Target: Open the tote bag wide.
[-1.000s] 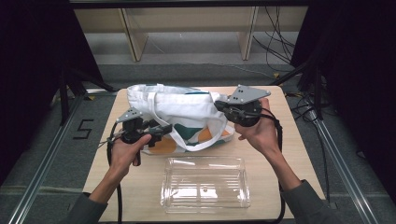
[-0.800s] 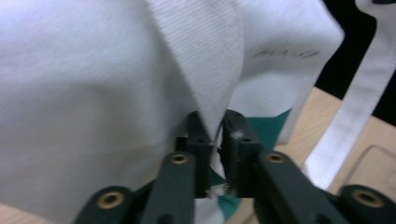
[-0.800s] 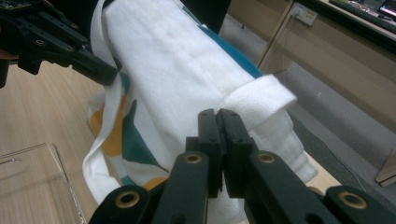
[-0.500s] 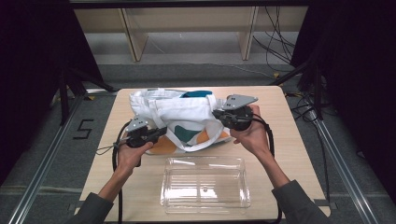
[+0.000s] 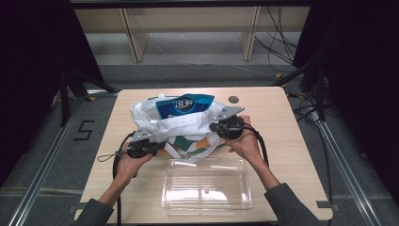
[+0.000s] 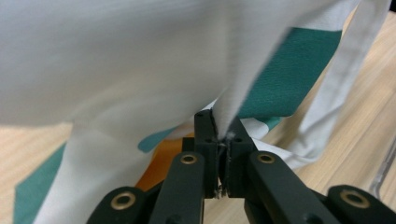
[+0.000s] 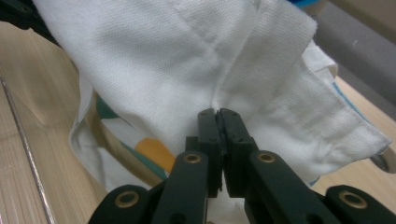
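Note:
A white cloth bag (image 5: 181, 126) with green and orange print lies on the wooden table (image 5: 287, 141). A blue package (image 5: 186, 103) sticks out of its mouth at the far side. My left gripper (image 5: 157, 145) is shut on a fold of the white cloth at the bag's near left edge; in the left gripper view the jaws (image 6: 218, 116) pinch the bag (image 6: 116, 60). My right gripper (image 5: 212, 127) is shut on the bag's rim at the right; its own view shows the gripper (image 7: 218, 114) clamped on the white cloth (image 7: 187, 56).
An open clear plastic container (image 5: 205, 186) sits near the table's front edge, just in front of the bag, between the person's forearms. A small dark round mark (image 5: 233, 99) lies on the table behind the bag. Dark frame rails flank the table.
Both hands have come down with the bag's rim. The bag has sunk and flattened, and the blue package now stands out of its mouth.

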Demonstrator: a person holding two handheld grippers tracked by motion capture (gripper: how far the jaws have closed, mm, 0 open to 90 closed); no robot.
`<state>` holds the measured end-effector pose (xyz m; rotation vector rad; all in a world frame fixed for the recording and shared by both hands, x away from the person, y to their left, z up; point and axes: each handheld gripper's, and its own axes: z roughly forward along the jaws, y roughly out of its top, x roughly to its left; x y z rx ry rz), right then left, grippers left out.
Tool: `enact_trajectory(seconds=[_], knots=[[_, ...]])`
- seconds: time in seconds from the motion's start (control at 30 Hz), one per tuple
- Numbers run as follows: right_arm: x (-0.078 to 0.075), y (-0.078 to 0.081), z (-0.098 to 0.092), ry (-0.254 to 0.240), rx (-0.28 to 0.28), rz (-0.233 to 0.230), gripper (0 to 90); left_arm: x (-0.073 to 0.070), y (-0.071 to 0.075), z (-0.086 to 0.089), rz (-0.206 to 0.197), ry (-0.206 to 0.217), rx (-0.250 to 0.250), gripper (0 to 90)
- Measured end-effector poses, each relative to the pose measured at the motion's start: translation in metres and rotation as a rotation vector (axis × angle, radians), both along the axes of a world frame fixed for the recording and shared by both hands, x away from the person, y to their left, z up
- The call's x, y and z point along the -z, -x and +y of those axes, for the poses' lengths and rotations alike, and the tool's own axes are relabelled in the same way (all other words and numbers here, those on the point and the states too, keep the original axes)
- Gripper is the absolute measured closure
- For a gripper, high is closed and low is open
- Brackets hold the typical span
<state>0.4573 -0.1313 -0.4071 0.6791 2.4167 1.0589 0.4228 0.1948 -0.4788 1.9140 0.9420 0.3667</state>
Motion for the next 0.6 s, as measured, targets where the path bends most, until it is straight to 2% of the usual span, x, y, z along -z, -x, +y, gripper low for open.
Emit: enact_trajectory(seconds=[0.07,0.1,0.13,0.17,0.2,0.23,0.27,0.3,0.33,0.37,0.4,0.43,0.47,0.5,0.53,0.57,0.6], knots=[[0.003,-0.002,0.001,0.014,-0.007,0.032,88.2,-0.001,0.001,0.002,0.021,-0.002,0.001,79.6],[0.005,-0.004,-0.001,0.020,-0.005,0.027,88.1,-0.003,0.003,0.004,0.024,-0.004,-0.002,68.0],[0.006,-0.005,-0.002,0.007,0.004,0.035,87.7,-0.013,0.010,0.008,0.029,0.013,0.004,62.7],[0.006,-0.005,-0.004,0.000,0.002,0.057,86.4,-0.019,0.015,0.012,0.020,0.017,0.009,57.4],[0.005,-0.004,-0.005,-0.011,0.012,0.081,82.4,-0.028,0.020,0.016,0.002,0.003,0.001,52.8],[0.005,-0.004,-0.005,-0.011,0.012,0.081,82.4,-0.028,0.020,0.016,0.002,0.003,0.001,50.0],[-0.001,-0.003,-0.009,-0.049,0.043,0.096,63.1,-0.037,0.025,0.020,-0.034,-0.011,-0.006,48.8],[-0.001,-0.003,-0.009,-0.049,0.043,0.096,63.1,-0.046,0.029,0.024,-0.066,-0.007,-0.008,48.8],[-0.006,-0.001,-0.011,-0.073,0.066,0.091,59.0,-0.055,0.033,0.027,-0.086,-0.001,-0.008,47.0],[-0.011,0.002,-0.014,-0.114,0.085,0.076,57.6,-0.064,0.036,0.029,-0.109,0.011,-0.011,45.2],[-0.018,0.004,-0.016,-0.143,0.070,0.071,55.3,-0.076,0.040,0.030,-0.141,0.006,-0.014,43.8],[-0.032,0.009,-0.019,-0.182,0.067,0.058,50.5,-0.083,0.042,0.031,-0.158,0.008,-0.019,43.4],[-0.039,0.009,-0.019,-0.179,0.074,0.050,49.4,-0.101,0.042,0.031,-0.193,0.019,-0.025,44.0],[-0.046,0.009,-0.019,-0.184,0.080,0.046,49.4,-0.101,0.042,0.031,-0.193,0.019,-0.025,44.4],[-0.046,0.009,-0.019,-0.184,0.080,0.046,49.4,-0.112,0.041,0.031,-0.209,0.039,-0.023,44.4],[-0.054,0.005,-0.018,-0.195,0.078,0.024,49.5,-0.118,0.039,0.031,-0.219,0.040,-0.024,45.5],[-0.057,0.004,-0.016,-0.206,0.087,0.034,49.5,-0.127,0.036,0.030,-0.229,0.046,-0.028,46.4]])
